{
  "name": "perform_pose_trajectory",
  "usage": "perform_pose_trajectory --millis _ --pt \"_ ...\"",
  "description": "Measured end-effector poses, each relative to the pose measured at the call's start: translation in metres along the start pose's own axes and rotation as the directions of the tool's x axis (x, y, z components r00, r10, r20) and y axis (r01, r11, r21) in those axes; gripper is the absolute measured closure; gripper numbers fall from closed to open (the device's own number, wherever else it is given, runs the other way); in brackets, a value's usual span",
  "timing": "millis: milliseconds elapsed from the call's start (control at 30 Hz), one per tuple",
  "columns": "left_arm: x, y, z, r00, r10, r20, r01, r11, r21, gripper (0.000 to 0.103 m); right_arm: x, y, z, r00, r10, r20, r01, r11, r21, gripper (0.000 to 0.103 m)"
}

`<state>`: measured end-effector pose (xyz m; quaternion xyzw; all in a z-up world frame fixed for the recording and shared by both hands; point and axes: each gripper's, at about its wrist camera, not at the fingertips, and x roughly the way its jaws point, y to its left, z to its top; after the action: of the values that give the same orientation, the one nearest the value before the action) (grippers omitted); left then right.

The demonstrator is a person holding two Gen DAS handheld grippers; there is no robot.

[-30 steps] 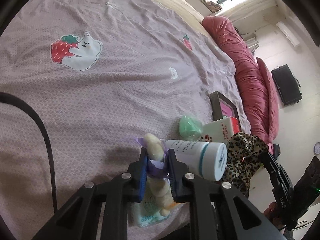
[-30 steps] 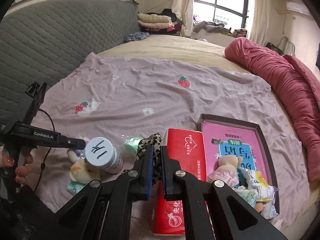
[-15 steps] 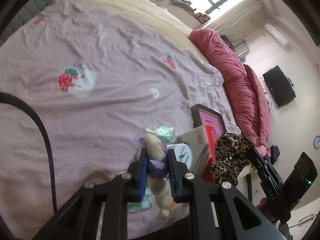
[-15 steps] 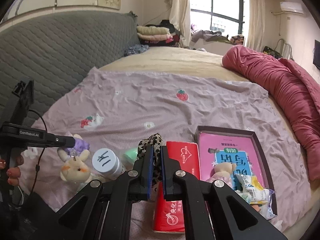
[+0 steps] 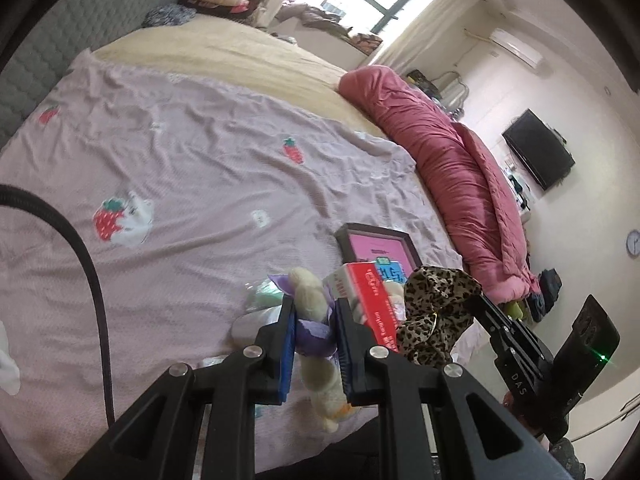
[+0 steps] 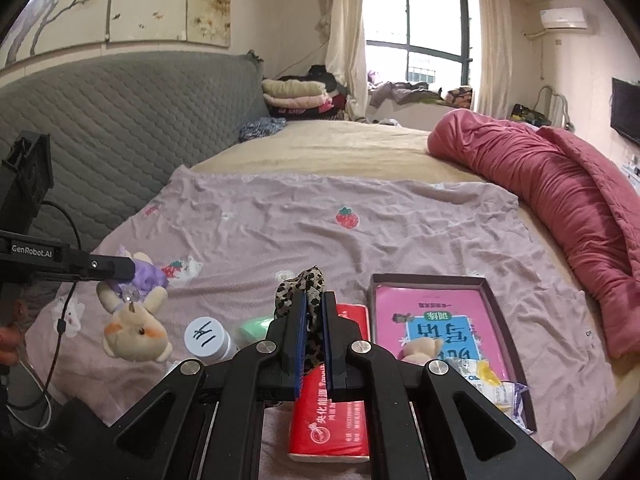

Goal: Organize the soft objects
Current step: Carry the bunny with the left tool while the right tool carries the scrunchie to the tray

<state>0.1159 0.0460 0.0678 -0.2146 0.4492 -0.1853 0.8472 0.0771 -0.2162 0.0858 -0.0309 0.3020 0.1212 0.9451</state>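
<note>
My left gripper (image 5: 314, 312) is shut on a cream plush toy with a purple bow (image 5: 310, 300) and holds it in the air above the bed; in the right wrist view the toy (image 6: 134, 320) hangs head down at the left. My right gripper (image 6: 314, 316) is shut on a leopard-print scrunchie (image 6: 302, 284), which also shows in the left wrist view (image 5: 434, 312). A dark-rimmed box (image 6: 490, 294) at the right holds a small bear (image 6: 420, 350) and snack packets on a pink book.
A red tissue pack (image 6: 332, 432) lies under my right gripper. A white bottle (image 6: 208, 338) and a green soft item (image 6: 254, 326) lie to its left on the pink sheet. A red quilt (image 6: 560, 184) runs along the right. A grey headboard (image 6: 120, 128) is at the left.
Both grippers have risen above the bed with the plush toy and scrunchie still held. The views now take in more of the room.
</note>
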Motion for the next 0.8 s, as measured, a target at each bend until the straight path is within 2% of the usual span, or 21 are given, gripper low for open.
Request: perform_pose_trajectory --millis 433,667,800 --pt "0.027 -0.106 0.018 0.999 -0.035 -0.020 0.038 0.984 0.172 0.084 -0.040 -0.050 0.008 0.991 -0.109 0.080 0.106 0.994 0.034 0.096" --pt "0.056 -0.170 0.008 0.996 -0.062 -0.066 0.078 0.955 0.286 0.084 -0.059 -0.081 0.008 0.980 -0.173 0.096 0.169 0.984 0.050 0.096" --pt "0.070 -0.201 0.003 0.996 -0.042 -0.083 0.069 0.931 0.357 0.084 -0.069 -0.104 0.007 0.973 -0.207 0.105 0.199 0.976 0.083 0.096"
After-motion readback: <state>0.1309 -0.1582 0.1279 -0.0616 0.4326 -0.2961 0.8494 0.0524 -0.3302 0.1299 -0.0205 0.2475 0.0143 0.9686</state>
